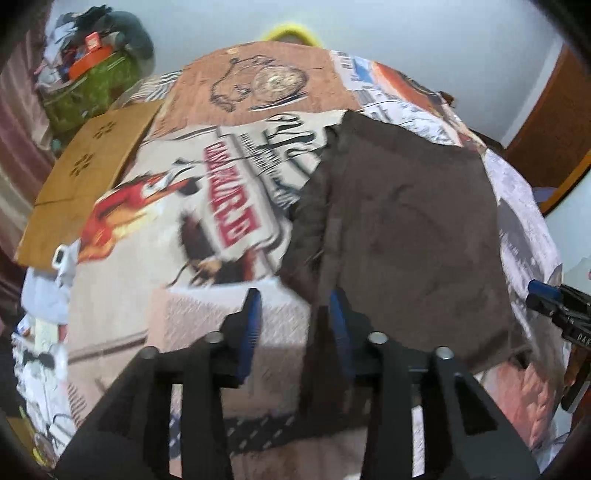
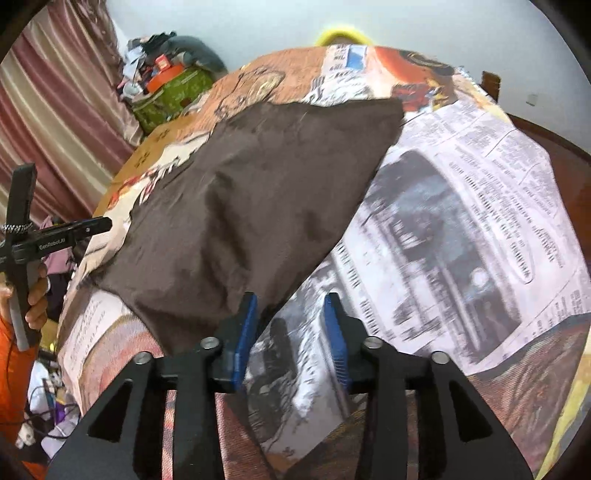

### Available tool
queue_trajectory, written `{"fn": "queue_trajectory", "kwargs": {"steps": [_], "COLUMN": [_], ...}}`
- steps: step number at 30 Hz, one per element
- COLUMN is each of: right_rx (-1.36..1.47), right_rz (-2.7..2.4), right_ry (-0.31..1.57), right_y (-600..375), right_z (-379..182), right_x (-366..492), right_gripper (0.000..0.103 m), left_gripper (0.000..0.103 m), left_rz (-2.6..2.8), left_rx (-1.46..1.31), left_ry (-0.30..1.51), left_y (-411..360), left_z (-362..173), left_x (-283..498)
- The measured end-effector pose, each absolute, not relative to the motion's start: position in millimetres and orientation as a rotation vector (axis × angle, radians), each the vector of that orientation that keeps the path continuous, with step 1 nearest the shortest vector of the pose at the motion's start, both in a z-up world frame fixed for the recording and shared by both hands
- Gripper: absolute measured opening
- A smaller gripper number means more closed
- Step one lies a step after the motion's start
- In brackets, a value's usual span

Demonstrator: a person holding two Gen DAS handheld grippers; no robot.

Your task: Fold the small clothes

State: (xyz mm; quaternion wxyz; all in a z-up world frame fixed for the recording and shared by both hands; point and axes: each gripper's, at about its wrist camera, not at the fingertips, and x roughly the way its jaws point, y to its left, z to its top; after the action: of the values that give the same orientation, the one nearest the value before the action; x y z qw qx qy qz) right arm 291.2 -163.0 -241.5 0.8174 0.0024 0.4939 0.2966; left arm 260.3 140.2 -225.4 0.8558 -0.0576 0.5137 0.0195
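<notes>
A dark brown cloth [image 1: 406, 229] lies spread flat on a table covered with printed sheets [image 1: 192, 229]. In the left wrist view my left gripper [image 1: 295, 308] hovers over the cloth's near left corner. Its blue pads [image 1: 253, 314] stand apart and press on nothing, though a blurred dark strip of cloth shows beside the right pad. In the right wrist view my right gripper [image 2: 290, 314] is open just off the brown cloth's [image 2: 258, 192] near right corner, over newsprint [image 2: 461, 240]. Each gripper shows at the other view's edge: right gripper [image 1: 543, 295], left gripper [image 2: 99, 224] held by a hand.
A flat cardboard sheet [image 1: 92, 177] lies on the table's far left. Behind it stands a green bag [image 1: 92, 88] piled with clutter, beside a pink curtain [image 2: 55, 110]. A yellow object [image 1: 291, 31] peeks over the far edge. Brown woodwork [image 1: 550, 129] borders the right.
</notes>
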Motion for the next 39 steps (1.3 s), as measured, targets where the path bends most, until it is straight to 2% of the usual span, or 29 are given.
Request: {"fn": "queue_trajectory", "kwargs": {"steps": [6, 9, 13, 16, 18, 22, 27, 29, 33, 37, 39], "right_rx": [0.027, 0.037, 0.041, 0.049, 0.053, 0.050, 0.055, 0.060, 0.055, 0.039, 0.036], "right_rz": [0.622, 0.624, 0.623, 0.625, 0.631, 0.634, 0.632, 0.634, 0.639, 0.649, 0.649], "right_ry": [1.056, 1.073, 1.089, 1.094, 1.085, 1.072, 1.066, 1.063, 1.069, 1.073, 1.076], "right_y": [-165, -166, -167, -166, -165, -166, -168, -168, -165, -161, -160], "right_z": [-244, -250, -256, -256, -254, -250, -248, -248, -249, -250, -251], "right_x": [296, 299, 300, 301, 301, 299, 298, 296, 296, 296, 296], "right_gripper": [0.040, 0.040, 0.040, 0.040, 0.040, 0.040, 0.040, 0.040, 0.040, 0.040, 0.040], "left_gripper": [0.041, 0.040, 0.018, 0.008, 0.007, 0.007, 0.008, 0.012, 0.036, 0.040, 0.036], "left_rz": [-0.045, -0.050, -0.076, -0.058, -0.047, -0.037, -0.035, -0.039, -0.035, -0.062, -0.067], "left_rx": [-0.144, -0.148, -0.194, -0.175, -0.152, -0.077, -0.020, -0.027, -0.098, -0.196, -0.201], "left_ry": [1.228, 1.215, 1.213, 1.212, 1.195, 1.128, 1.143, 1.188, 1.245, 1.220, 1.218], "left_y": [129, 127, 127, 122, 120, 116, 115, 117, 127, 135, 134], "left_z": [-262, -267, -267, -260, -254, -231, -224, -236, -258, -265, -267], "left_x": [293, 292, 287, 283, 279, 276, 276, 274, 266, 259, 259]}}
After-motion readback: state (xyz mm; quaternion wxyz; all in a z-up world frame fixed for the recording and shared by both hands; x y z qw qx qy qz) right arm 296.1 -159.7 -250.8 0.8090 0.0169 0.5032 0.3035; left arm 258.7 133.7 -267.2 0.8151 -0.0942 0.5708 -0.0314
